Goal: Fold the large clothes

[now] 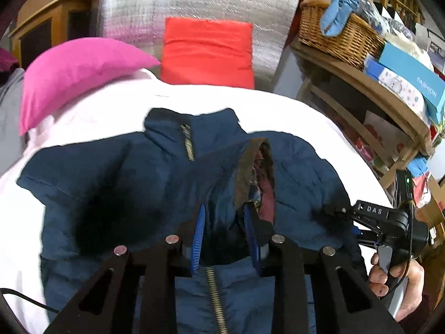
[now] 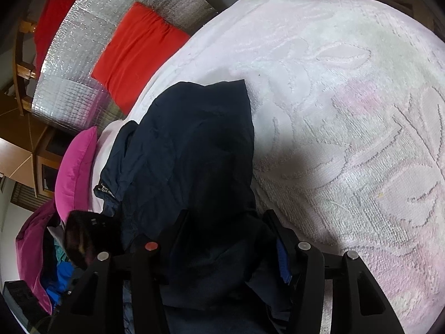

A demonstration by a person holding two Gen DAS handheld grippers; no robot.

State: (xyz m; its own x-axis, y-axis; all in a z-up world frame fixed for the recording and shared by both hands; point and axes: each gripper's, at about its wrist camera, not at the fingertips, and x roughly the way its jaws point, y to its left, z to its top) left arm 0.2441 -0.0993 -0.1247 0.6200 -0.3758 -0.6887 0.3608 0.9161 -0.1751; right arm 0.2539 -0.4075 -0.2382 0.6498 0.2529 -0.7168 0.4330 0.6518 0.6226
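A navy zip-up jacket lies spread on a white bedspread, collar at the far side. One sleeve is folded across the front, and its cuff gapes to show a maroon lining. My left gripper stands over the chest, its blue pads pinching a raised bunch of navy fabric by that cuff. At the jacket's right edge my right gripper grips the cloth, with a person's hand on its handle. In the right wrist view the right gripper is shut on a thick bundle of the jacket.
A pink pillow and a red cushion lie at the head of the bed against a silver foil sheet. To the right stands a wooden shelf with a wicker basket and boxes. Bare bedspread stretches right of the jacket.
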